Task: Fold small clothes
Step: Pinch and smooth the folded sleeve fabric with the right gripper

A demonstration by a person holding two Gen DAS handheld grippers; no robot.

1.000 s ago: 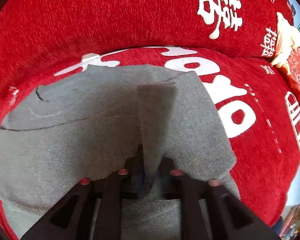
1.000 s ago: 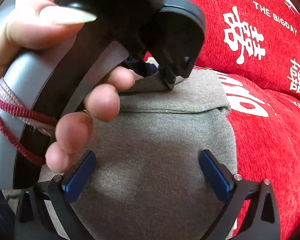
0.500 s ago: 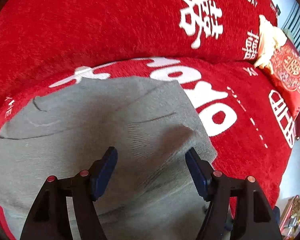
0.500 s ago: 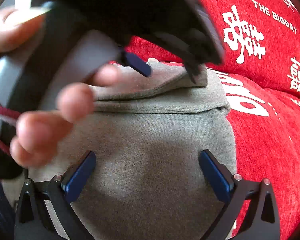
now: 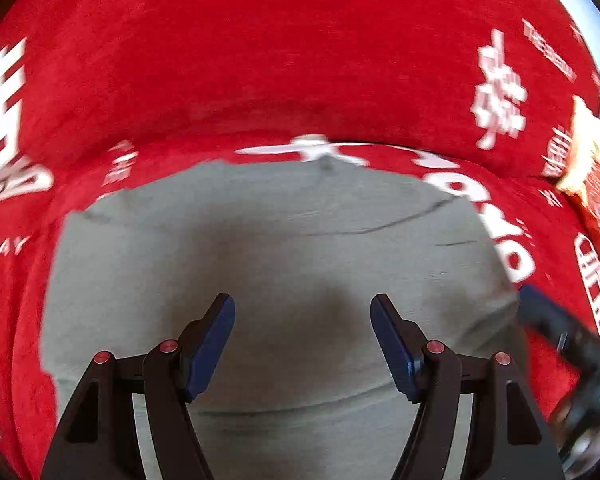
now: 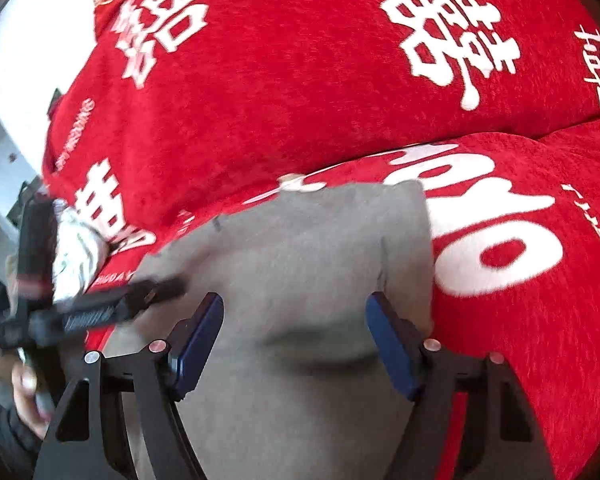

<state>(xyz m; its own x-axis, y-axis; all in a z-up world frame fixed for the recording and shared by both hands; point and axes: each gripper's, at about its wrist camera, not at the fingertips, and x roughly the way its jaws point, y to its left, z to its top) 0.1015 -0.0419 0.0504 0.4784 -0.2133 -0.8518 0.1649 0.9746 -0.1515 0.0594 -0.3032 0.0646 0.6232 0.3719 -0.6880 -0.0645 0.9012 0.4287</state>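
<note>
Grey garment (image 5: pixel 300 248) lies folded and flat on the seat of a red sofa cover (image 5: pixel 260 60) with white lettering. Left gripper (image 5: pixel 302 340) hovers over the cloth, fingers apart, having just opened; nothing is between them. Right gripper (image 6: pixel 294 344) hovers likewise above the garment's right part, fingers apart though just narrowed, nothing clamped. Both views are motion-blurred. A hand (image 6: pixel 24 392) shows at the right view's lower left.

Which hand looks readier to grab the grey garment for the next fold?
Probably right: the right gripper, open and empty, sits beside the grey garment's right edge. The left gripper, also open, faces flat mid-cloth.
</note>
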